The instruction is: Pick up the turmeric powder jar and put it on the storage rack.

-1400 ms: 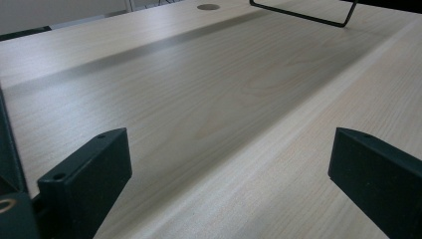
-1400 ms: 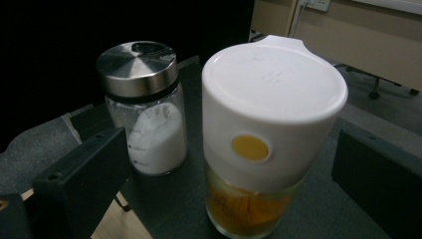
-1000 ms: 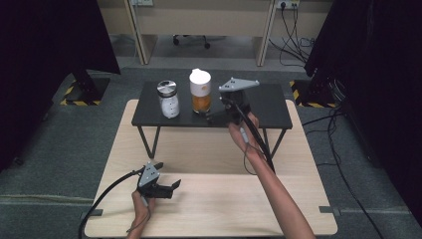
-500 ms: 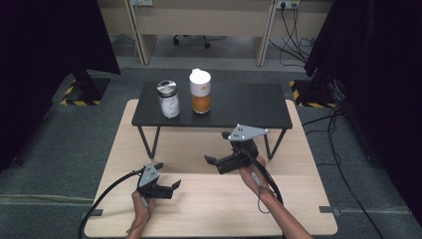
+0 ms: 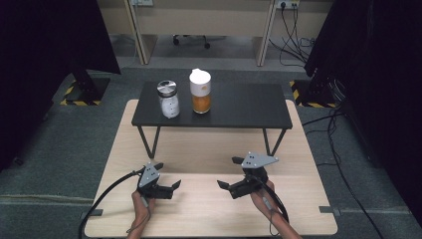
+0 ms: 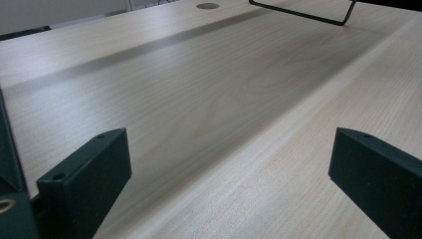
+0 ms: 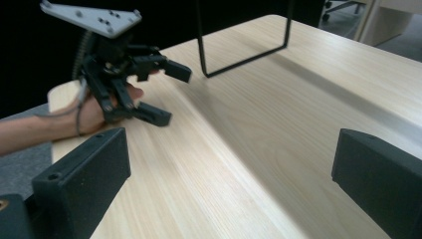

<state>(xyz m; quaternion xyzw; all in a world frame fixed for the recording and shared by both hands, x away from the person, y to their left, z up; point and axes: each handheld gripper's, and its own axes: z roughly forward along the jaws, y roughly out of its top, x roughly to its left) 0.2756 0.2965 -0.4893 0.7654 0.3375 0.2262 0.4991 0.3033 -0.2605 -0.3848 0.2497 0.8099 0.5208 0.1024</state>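
Surface [image 5: 209,149]: pale wood-grain laminate, smooth, slight sheen. Low shelf [image 5: 239,107]: matt black top w/ thin black metal legs. Jar [image 5: 168,99]: clear, shiny metal lid. Cup [image 5: 200,91]: translucent plastic, white lid.

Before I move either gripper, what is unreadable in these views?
- Cup contents: white lid covers the top, high view.
- Jar fill: too small, high view.
- Shelf: cut off by the top edge, left gripper view.
- Left gripper: blurred, right gripper view.
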